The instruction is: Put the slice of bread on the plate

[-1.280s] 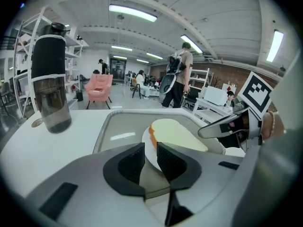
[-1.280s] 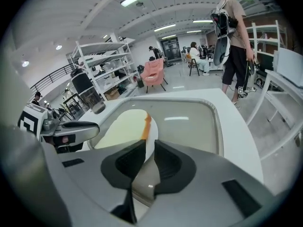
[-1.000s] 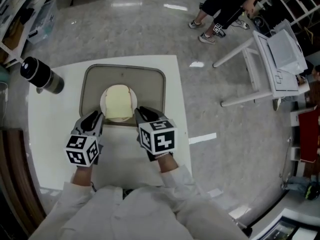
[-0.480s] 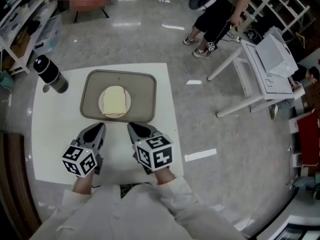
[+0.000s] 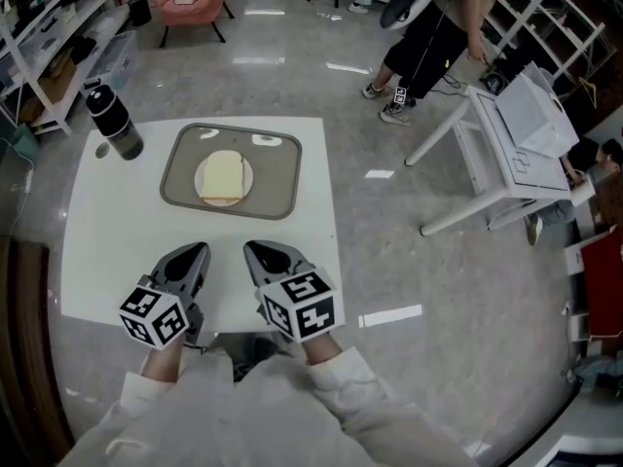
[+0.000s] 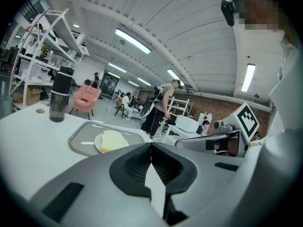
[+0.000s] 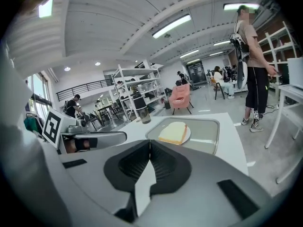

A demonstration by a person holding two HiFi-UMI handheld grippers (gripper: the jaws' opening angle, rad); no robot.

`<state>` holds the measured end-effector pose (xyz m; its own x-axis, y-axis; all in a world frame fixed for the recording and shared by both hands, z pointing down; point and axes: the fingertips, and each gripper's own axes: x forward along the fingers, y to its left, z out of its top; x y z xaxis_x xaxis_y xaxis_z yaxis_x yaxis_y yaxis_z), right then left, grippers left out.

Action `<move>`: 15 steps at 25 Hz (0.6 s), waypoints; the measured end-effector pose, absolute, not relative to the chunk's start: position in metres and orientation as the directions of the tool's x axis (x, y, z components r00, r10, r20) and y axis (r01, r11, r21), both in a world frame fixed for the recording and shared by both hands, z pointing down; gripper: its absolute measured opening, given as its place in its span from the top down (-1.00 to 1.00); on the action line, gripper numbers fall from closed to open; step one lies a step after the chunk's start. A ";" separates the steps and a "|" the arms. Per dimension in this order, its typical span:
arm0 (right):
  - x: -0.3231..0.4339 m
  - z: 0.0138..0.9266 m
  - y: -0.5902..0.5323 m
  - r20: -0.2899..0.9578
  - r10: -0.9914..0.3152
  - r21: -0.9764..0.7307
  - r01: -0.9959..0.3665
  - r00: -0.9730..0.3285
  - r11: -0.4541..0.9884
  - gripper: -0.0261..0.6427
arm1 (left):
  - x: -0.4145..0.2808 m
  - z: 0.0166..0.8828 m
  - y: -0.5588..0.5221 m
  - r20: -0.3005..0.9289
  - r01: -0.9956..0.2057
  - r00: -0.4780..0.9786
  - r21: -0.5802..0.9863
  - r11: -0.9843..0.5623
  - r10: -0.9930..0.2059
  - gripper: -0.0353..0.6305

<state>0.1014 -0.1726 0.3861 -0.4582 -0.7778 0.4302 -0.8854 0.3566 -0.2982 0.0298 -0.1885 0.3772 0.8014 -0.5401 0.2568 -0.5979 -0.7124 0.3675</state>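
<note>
White table [image 5: 107, 232] in a busy workshop | slice of bread [image 5: 222, 173] sits on the plate [image 5: 246, 185], in the tray [image 5: 275, 178] near the table's far edge | you've pulled left gripper [image 5: 198, 254] and right gripper [image 5: 255, 252] back to the near edge, both closed, empty | placement looks done.

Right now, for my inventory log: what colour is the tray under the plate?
Greyish-tan tray; the head view shows it best.
</note>
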 end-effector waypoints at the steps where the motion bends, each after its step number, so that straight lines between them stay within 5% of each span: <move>1: 0.100 0.386 -0.166 0.427 -0.777 -0.298 -0.883 -0.463 0.363 0.88 | 0.029 0.377 -0.181 0.255 -0.600 0.800 0.369 -0.710 -0.543 0.87; 15: 0.089 0.384 -0.095 0.403 -0.764 -0.321 -0.860 -0.504 0.397 0.88 | 0.029 0.387 -0.098 0.267 -0.578 0.816 0.380 -0.722 -0.512 0.87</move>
<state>0.0888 -0.0953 0.3837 -0.5039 -0.7639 0.4032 -0.8596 0.3975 -0.3212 0.0291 -0.0982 0.3874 0.8164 -0.5121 0.2670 -0.5775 -0.7223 0.3805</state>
